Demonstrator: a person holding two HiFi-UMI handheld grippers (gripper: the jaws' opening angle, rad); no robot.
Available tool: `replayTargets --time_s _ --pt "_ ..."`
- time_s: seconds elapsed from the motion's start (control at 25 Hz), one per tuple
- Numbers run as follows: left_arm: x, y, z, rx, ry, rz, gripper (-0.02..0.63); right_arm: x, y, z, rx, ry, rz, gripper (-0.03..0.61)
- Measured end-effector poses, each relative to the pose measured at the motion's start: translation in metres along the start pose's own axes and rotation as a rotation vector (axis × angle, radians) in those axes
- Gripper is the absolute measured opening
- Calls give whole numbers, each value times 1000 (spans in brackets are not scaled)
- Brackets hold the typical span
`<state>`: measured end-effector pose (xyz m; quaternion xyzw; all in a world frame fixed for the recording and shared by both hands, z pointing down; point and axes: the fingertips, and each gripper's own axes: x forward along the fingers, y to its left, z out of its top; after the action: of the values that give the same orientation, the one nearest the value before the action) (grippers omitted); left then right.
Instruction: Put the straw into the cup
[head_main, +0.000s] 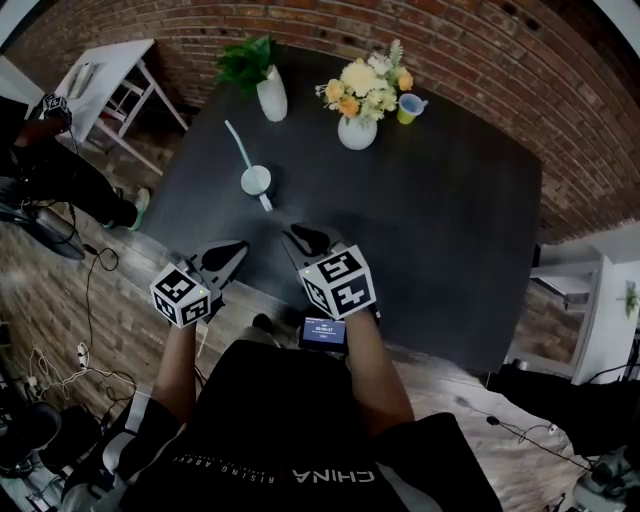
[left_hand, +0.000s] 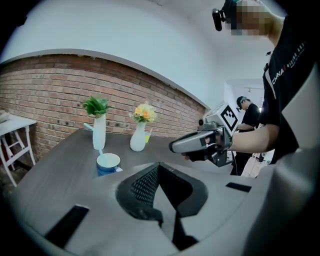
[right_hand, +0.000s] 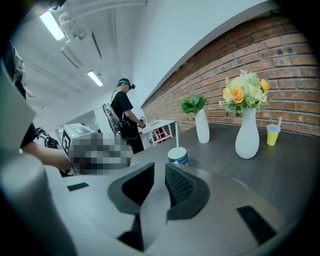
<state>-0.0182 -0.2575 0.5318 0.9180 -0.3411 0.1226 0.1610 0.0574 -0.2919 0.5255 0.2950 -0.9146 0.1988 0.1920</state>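
Observation:
A white cup with a blue outside (head_main: 256, 180) stands on the dark table (head_main: 430, 230), and a pale blue straw (head_main: 238, 142) rises from it, leaning up and to the left. In the head view both grippers hover at the table's near edge, short of the cup. My left gripper (head_main: 238, 246) is shut and holds nothing; in its own view the cup (left_hand: 108, 162) stands ahead and to the left of it. The jaws of my right gripper (head_main: 298, 236) stand a narrow slit apart, with nothing between them. Its own view shows the cup (right_hand: 177, 155) and the straw (right_hand: 176, 135) straight ahead.
A white scrap (head_main: 265, 203) lies just in front of the cup. Farther back stand a white vase with green leaves (head_main: 271, 96), a white vase of flowers (head_main: 357, 130) and a small yellow cup (head_main: 408, 108). A white side table (head_main: 110, 70) is off to the left. Another person (right_hand: 125, 115) stands beyond.

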Motion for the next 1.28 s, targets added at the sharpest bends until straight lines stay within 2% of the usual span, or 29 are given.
replayTargets --time_s 0.32,0.4,0.48,0.8,1.28 --pt "-35 -6 11 94 -8 -84 3 -8 35 13 6 -68 -110 75" --pt "-50 -10 11 97 -30 -101 3 -6 50 14 4 -86 -148 75" --pt "-67 -13 8 96 -45 -113 3 -6 66 12 2 -102 -187 31" --pt "-123 -27 -16 89 -76 -141 3 -12 127 -11 10 -122 -260 31" --pt "-159 -61 -43 78 -118 -160 3 -40 173 -45 14 -135 -366 31"
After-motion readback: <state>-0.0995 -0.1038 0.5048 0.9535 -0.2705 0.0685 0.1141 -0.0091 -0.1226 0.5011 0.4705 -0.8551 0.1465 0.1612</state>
